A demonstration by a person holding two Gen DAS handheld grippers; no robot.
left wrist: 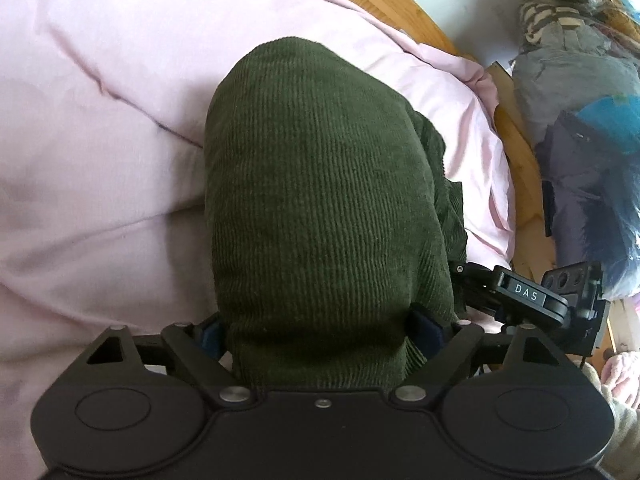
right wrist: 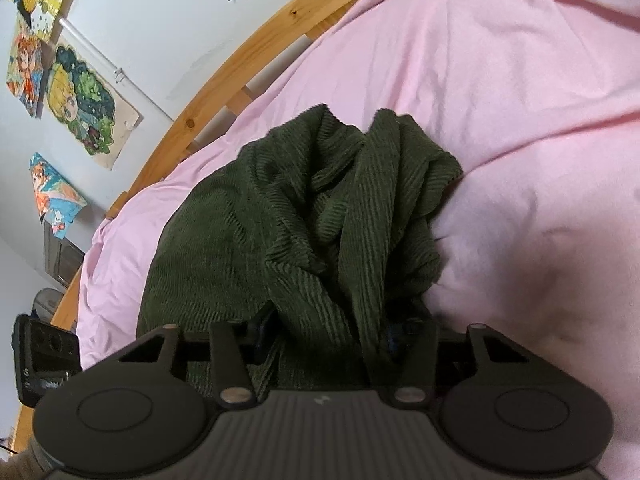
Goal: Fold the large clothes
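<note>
Two grippers, and I have both of them clamped on the same dark green corduroy garment (left wrist: 316,200), which lies on the bed over a pink duvet (left wrist: 100,120).

From my left wrist camera, the left gripper (left wrist: 320,336) has its jaws closed on a broad, smooth fold of the corduroy; the cloth fills the gap between the blue pads (left wrist: 426,334) and stretches away from me in one rounded panel. Just beside it on the right I see the right gripper (left wrist: 532,300), a black body with a "DAS" label, near the garment's edge. Beyond the pink duvet runs the wooden bed frame (left wrist: 516,136), and past that a pile of bagged clothes (left wrist: 580,80) on the floor side.

From my right wrist camera, the right gripper (right wrist: 324,344) has its jaws shut on a bunched, twisted part of the fabric (right wrist: 320,208) — here it is rumpled into several ridges rather than flat. The left gripper's body (right wrist: 44,360) shows at the lower left edge. Behind the bed frame (right wrist: 224,88), cartoon posters (right wrist: 80,104) hang on a pale wall.
</note>
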